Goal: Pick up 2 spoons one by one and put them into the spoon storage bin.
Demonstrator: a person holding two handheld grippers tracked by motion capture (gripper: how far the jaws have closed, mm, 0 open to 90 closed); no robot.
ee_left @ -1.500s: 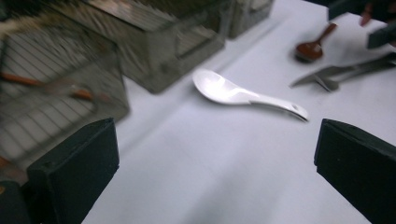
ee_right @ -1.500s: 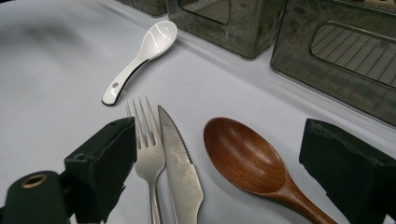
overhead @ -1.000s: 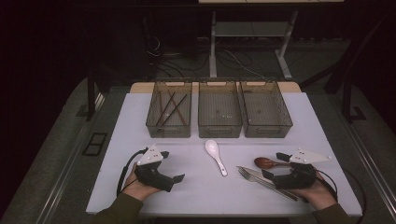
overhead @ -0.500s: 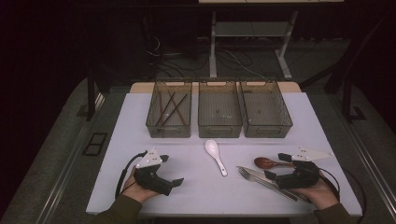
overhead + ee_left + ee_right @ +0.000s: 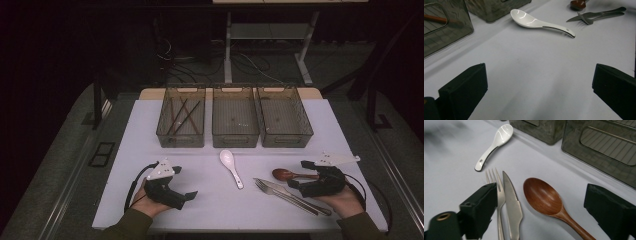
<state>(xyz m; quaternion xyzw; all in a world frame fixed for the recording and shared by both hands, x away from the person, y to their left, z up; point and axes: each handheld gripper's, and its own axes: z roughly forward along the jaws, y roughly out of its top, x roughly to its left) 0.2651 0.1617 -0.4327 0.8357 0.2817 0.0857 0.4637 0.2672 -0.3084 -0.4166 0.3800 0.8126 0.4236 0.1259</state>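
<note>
Fingers of our right gripper [image 5: 541, 202] gape over the wooden spoon [image 5: 542, 196]; closing off-centre risks snagging the knife [image 5: 511, 202]. Left gripper [image 5: 189, 196] open.

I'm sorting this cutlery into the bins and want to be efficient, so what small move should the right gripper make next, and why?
Probably lower the right gripper onto the wooden spoon and close. Its jaws stand open with the spoon's bowl lying between them on the table, while the fork and knife lie under the left jaw, so a slight shift away from them should avoid catching them.

Right gripper [image 5: 296, 174] hovers beside wooden spoon [image 5: 283, 174], fingers apart.
</note>
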